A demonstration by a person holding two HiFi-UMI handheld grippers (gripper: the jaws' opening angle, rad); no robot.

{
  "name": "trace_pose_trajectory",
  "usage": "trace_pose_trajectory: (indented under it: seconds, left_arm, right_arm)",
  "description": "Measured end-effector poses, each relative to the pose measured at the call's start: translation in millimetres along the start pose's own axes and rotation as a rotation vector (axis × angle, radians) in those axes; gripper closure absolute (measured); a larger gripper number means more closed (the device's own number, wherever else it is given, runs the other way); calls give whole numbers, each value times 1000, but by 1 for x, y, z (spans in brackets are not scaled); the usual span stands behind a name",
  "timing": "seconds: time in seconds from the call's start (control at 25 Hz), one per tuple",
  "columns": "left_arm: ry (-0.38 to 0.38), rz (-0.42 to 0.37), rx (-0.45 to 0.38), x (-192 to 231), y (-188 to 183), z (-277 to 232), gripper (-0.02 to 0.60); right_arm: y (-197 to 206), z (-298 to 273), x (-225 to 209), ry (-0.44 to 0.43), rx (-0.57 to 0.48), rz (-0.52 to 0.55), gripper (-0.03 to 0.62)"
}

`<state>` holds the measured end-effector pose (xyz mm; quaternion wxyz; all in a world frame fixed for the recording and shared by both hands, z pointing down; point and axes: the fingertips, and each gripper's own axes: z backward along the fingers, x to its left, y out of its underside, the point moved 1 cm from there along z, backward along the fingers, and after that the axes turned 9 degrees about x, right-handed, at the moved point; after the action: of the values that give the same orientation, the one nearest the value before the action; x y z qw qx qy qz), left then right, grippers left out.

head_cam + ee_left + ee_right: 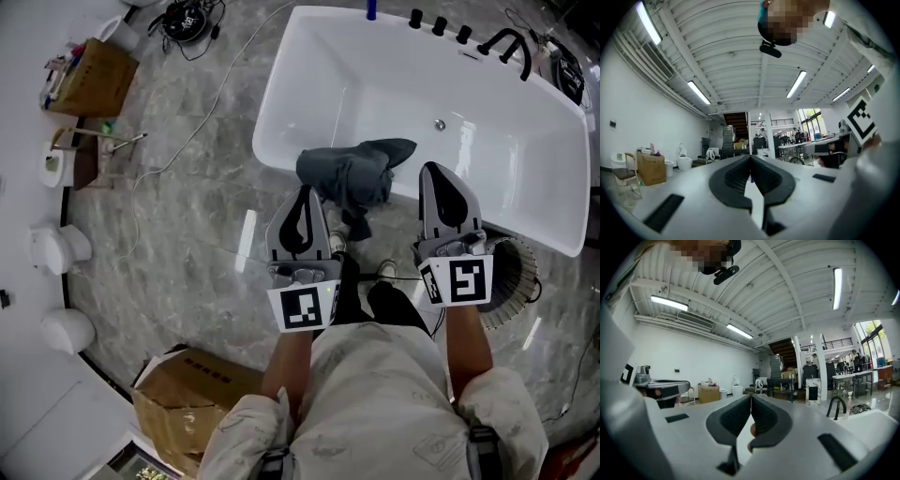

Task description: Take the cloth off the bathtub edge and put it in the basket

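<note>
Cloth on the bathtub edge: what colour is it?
The cloth is plain dark slate grey, no pattern; the head view shows it best.

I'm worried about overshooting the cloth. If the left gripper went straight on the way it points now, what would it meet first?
Probably nothing near: the left gripper points level across the room toward a far staircase, seemingly passing above the cloth on the bathtub edge.

1 bathtub [394, 84], 1 dark cloth [352, 173], 1 ribbed basket [516, 281]. 2 grippers: L gripper [305, 192], R gripper [436, 171]. 2 cardboard boxes: 1 top-left [94, 75], 1 btm [192, 398]. On tub rim: 3 black knobs [439, 25], 1 black spout [506, 42].
</note>
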<state>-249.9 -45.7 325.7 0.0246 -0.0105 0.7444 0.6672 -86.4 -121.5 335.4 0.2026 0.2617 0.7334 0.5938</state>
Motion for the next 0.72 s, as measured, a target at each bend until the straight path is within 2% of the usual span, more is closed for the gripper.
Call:
trace_pose_trajectory:
  seconds: [0.4,0.56,0.72]
  left_arm:
    - [41,64,142,53,98,-37,578]
    - [62,76,187,65,137,-49,578]
    - [76,85,222,78,172,-59,578]
  right_arm:
    - [114,-92,59,-44,261,-20,595]
    - [174,-121,76,-56,385,-38,553]
    - [235,-147,93,-75,508,-47,470]
